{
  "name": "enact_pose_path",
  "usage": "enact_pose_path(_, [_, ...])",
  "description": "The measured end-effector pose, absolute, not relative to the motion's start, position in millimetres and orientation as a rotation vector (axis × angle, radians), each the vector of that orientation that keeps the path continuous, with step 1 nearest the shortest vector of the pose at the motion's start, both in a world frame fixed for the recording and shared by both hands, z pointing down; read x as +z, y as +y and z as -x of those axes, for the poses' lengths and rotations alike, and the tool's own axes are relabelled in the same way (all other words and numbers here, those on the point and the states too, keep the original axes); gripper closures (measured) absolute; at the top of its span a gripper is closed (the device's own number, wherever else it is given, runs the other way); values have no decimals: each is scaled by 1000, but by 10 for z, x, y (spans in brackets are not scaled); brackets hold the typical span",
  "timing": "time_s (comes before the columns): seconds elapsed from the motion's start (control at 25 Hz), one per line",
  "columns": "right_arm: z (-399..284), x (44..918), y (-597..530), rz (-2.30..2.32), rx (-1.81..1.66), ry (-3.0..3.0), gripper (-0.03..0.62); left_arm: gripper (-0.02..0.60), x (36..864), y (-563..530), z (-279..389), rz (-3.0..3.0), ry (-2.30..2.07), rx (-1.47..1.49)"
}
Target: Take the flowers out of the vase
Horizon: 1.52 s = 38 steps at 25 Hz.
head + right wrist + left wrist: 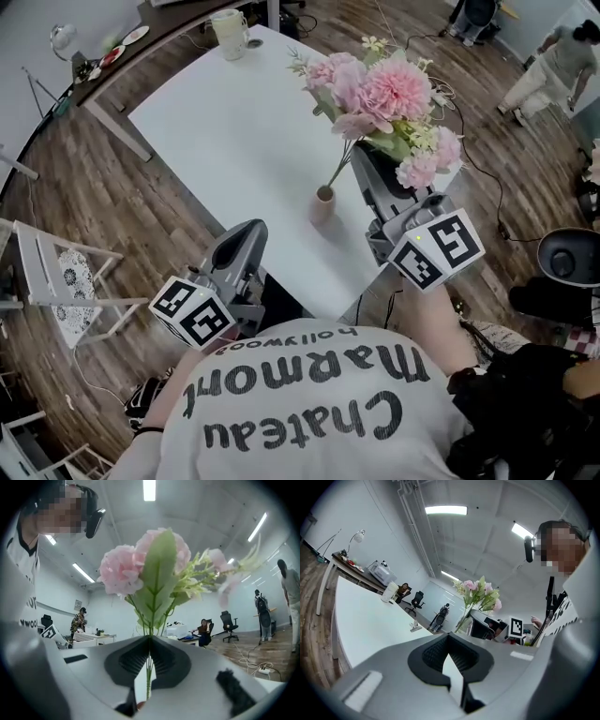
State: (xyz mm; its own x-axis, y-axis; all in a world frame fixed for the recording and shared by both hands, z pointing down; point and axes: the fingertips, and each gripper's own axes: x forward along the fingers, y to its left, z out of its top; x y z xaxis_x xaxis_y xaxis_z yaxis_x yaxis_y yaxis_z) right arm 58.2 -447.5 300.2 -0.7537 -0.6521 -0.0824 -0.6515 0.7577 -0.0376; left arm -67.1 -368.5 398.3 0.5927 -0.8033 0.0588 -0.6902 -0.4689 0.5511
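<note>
Right gripper (150,641) is clamping stems of the flowers (384,89), one reaching the vase (322,204) mouth, likely needing more lift; left gripper (449,637) is sitting closed, empty.

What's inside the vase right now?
Green stems run from the flowers, pinched in the right gripper, down into the mouth of the vase. The vase wall hides how deep they reach and whether anything else is inside.

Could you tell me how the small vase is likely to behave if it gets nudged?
The vase looks slim and tall with a narrow foot, so it would probably tip easily. It stands free on the smooth white table, so it may also slide. It seems small enough to be light.
</note>
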Motion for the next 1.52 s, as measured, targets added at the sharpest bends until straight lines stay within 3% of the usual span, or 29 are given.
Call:
enact_pose_path(0.44, [-1051, 2231, -3935, 1105, 180, 2723, 576, 575, 3638, -3127, 504, -2341, -1239, -344])
enact_pose_path(1.04, [-1510, 2439, -3184, 1288, 98, 2704, 576, 575, 3381, -2654, 245, -2432, -1137, -328])
enact_pose_path(1.52, [-1089, 2612, -2332, 1374, 18, 2708, 574, 575, 3257, -1914, 646, -2486, -1062, -308])
